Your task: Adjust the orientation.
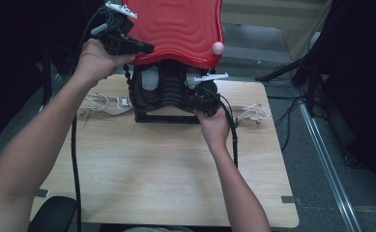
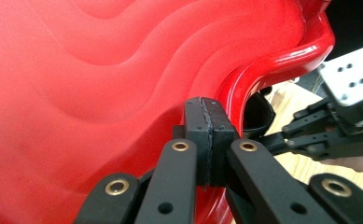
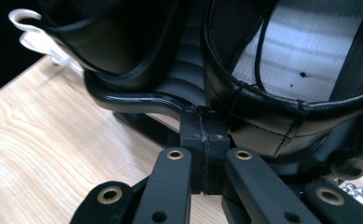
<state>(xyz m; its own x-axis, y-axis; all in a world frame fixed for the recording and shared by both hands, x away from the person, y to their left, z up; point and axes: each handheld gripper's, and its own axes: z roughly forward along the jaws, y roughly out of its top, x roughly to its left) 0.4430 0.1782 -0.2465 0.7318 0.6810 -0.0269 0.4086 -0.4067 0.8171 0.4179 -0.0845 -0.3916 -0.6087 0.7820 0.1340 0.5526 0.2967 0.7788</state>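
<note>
A glossy red wavy shell [image 1: 176, 26] stands tilted up at the table's far side on a black base [image 1: 164, 94] with ribbed bellows and padded parts. My left gripper [image 1: 146, 48] is at the shell's lower left edge. In the left gripper view its pads [image 2: 209, 140] are pressed together with nothing between them, right against the red shell [image 2: 100, 93]. My right gripper [image 1: 191, 100] is low at the base's right side. Its pads [image 3: 205, 140] are also shut and bare, close to a black metal tube [image 3: 132, 100] and a black stitched pad [image 3: 272, 116].
The wooden table [image 1: 151, 164] is bare at the front. White clips with cords lie at the back left [image 1: 106, 102] and back right [image 1: 253, 113]. A pink knob [image 1: 217, 48] sits on the shell's right edge. A metal rail [image 1: 328, 169] runs along the floor at the right.
</note>
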